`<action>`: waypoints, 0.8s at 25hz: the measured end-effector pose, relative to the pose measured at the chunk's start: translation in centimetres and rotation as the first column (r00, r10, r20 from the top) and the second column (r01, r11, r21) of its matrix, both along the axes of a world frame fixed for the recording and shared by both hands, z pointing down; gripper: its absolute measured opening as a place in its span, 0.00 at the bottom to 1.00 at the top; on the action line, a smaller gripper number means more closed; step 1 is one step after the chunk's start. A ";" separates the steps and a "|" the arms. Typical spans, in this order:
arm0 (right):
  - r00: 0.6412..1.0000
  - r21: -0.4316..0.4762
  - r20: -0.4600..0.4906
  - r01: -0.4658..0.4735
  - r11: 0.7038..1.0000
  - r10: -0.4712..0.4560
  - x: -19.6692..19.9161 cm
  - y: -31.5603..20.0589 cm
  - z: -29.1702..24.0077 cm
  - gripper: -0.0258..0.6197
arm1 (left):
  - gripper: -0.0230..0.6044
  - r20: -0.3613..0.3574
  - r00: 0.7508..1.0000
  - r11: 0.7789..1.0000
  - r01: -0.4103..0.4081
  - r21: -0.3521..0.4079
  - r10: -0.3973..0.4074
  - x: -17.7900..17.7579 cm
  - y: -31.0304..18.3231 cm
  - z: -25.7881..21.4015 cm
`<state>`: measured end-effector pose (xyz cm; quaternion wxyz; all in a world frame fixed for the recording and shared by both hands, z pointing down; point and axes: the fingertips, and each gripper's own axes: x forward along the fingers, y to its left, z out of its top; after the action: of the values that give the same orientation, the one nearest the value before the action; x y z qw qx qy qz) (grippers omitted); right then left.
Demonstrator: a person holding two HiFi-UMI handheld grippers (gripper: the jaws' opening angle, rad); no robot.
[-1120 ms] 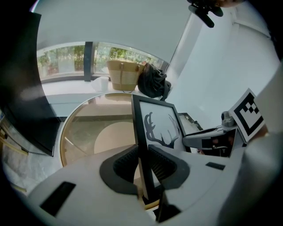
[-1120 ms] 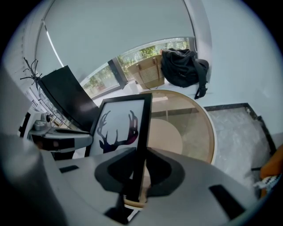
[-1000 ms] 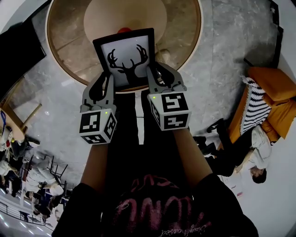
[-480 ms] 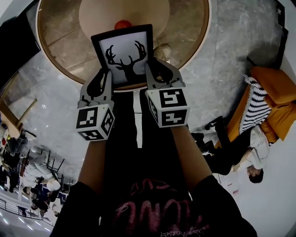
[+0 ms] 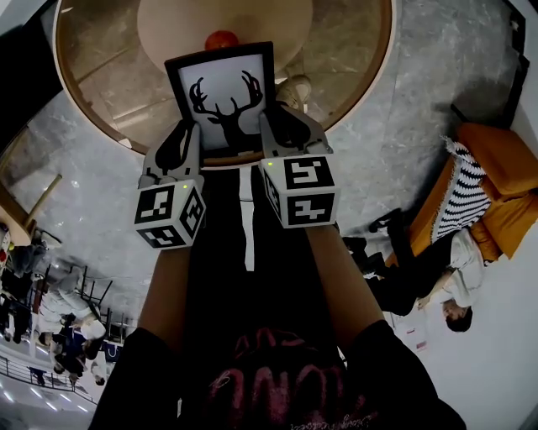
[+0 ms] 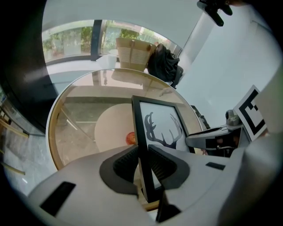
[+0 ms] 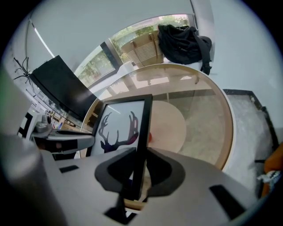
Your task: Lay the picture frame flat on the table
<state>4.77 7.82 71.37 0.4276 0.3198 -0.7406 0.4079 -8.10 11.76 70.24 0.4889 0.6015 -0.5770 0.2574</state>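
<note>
A black picture frame (image 5: 223,99) with a deer-antler print is held above the near part of the round glass table (image 5: 353,59). My left gripper (image 5: 187,144) is shut on its left edge and my right gripper (image 5: 271,133) is shut on its right edge. In the left gripper view the picture frame (image 6: 159,128) stands edge-on between the jaws of the left gripper (image 6: 143,165). In the right gripper view the picture frame (image 7: 121,128) likewise runs between the jaws of the right gripper (image 7: 138,170). The frame's lower edge is hidden by the grippers.
A round beige base (image 5: 168,25) shows under the glass, with a red ball (image 5: 222,39) just beyond the frame's top. An orange armchair (image 5: 496,185) and a person lying on the floor (image 5: 437,285) are at the right. A dark bag (image 7: 183,42) sits past the table's far side.
Both grippers and the frame have shifted slightly further over the table, and the frame's top now reaches the red ball. Both grips are unchanged.
</note>
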 end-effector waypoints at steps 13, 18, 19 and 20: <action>1.000 -0.036 -0.021 -0.004 0.999 0.003 -0.3 -0.2 1.9 0.17 | 0.16 -0.019 1.000 0.999 0.017 -0.039 -0.018 -0.3 0.0 2.0; 1.000 -0.023 -0.019 0.000 1.000 -0.001 -0.3 -0.3 1.8 0.17 | 0.16 -0.017 1.000 0.999 0.021 -0.043 -0.021 -0.2 0.0 2.3; 1.000 -0.020 -0.018 0.006 1.000 -0.007 -0.3 -0.3 1.8 0.17 | 0.16 -0.013 1.000 0.999 0.017 -0.041 -0.018 -0.2 0.0 2.3; 1.000 -0.017 -0.017 0.014 1.000 -0.014 -0.4 -0.2 1.8 0.17 | 0.16 -0.008 1.000 0.999 0.014 -0.040 -0.015 -0.3 0.0 2.3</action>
<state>4.40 7.60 73.13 0.4396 0.3145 -0.7356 0.4083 -8.35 11.74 72.52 0.5050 0.5885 -0.5742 0.2628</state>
